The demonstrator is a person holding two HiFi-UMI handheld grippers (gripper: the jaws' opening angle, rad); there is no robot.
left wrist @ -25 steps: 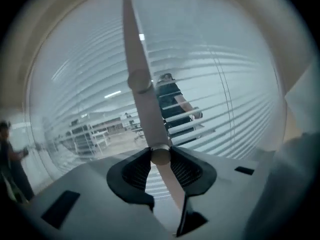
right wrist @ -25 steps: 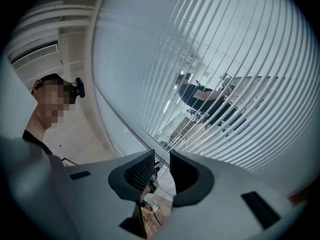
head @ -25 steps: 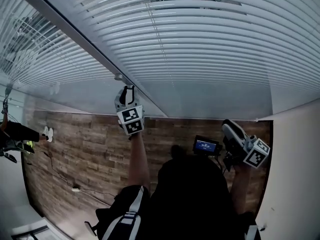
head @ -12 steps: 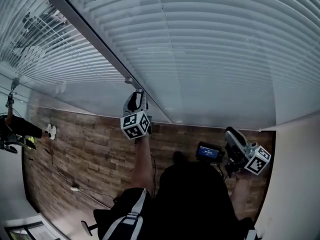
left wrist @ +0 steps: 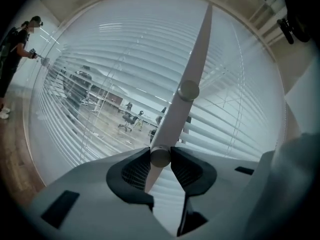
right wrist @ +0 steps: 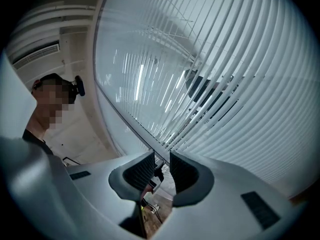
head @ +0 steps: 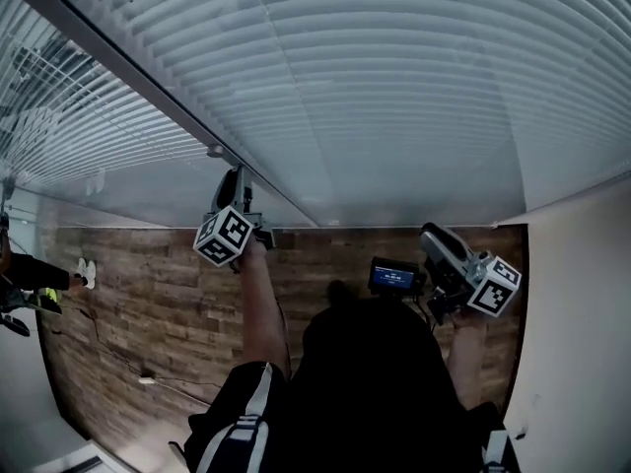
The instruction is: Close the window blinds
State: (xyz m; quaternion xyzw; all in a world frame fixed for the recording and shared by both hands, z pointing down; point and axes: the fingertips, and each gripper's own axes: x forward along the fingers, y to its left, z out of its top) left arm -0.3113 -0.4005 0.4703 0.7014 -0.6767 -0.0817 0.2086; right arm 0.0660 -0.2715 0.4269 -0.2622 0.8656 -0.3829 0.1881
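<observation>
— What has the left gripper (left wrist: 160, 156) got?

— The tilt wand (left wrist: 191, 79) of the blinds. Both pads pinch the pale rod, and the jaws have just been closing a little on it. Its lower end is hidden behind the gripper's body, and its top thins out near the rim of the left gripper view.

— And the right gripper (right wrist: 161, 170)?

— Its jaws are spread with nothing between them. Only a dark mullion (right wrist: 135, 127) and slats show past the gap.

— Where are the blinds (head: 394, 87)?

— Straight ahead, filling the window. Left of the wand, chairs (left wrist: 131, 119) show between the slats. To the right the slats look flatter. In the head view the wand is too thin to pick out above the left gripper.
</observation>
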